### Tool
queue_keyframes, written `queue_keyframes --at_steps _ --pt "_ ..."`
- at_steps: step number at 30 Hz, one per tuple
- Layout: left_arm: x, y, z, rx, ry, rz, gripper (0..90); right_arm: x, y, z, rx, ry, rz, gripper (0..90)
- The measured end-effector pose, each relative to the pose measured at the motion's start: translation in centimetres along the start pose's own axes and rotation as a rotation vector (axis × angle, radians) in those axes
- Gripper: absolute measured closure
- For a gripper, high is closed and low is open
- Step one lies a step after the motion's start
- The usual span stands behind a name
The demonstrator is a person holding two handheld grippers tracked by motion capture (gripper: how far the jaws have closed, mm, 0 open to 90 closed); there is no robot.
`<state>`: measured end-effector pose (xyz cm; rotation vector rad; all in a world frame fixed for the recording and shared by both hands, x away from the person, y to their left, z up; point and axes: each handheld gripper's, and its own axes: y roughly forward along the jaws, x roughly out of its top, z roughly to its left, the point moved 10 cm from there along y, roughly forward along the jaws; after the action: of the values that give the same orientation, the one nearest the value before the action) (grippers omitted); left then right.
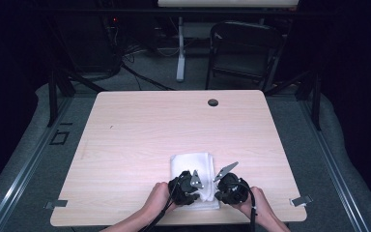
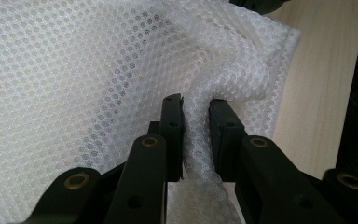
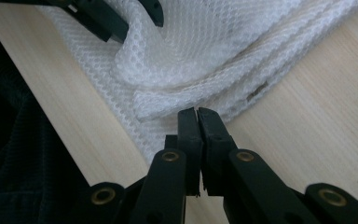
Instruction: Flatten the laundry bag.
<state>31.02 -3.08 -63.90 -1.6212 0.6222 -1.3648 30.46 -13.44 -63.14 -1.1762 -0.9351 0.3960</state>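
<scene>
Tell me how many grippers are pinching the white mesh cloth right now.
1. The left gripper has a fold of the mesh cloth pinched between its jaws. The right gripper is shut at the cloth's edge, seemingly holding nothing.

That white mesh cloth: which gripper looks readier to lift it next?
Probably the left gripper: a bunched fold of the white mesh cloth already sits between its jaws. The right gripper looks shut at the cloth's edge, seemingly with nothing between its jaws, so it would need to reopen first.
</scene>
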Motion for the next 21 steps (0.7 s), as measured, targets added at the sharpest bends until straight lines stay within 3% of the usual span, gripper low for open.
queue_keyframes --at_steps 13,15,16,17,21 --pt "0.1 -0.1 0.0 0.000 0.004 -0.017 79.6 0.8 1.7 0.1 0.022 0.018 -0.013 90.0" --pt "0.1 -0.2 0.0 0.003 0.006 -0.018 80.0 0.6 1.6 0.0 0.018 -0.004 0.020 90.0" --pt "0.2 -0.2 0.0 0.006 0.009 -0.020 80.1 1.0 2.0 0.4 0.035 0.034 -0.033 90.0" --pt "0.2 -0.3 0.0 0.006 0.011 -0.021 80.4 0.8 1.8 0.2 0.019 0.014 -0.003 90.0" --pt "0.3 -0.4 0.0 0.007 0.016 -0.028 80.5 0.6 1.8 0.1 0.016 0.031 0.002 90.0"
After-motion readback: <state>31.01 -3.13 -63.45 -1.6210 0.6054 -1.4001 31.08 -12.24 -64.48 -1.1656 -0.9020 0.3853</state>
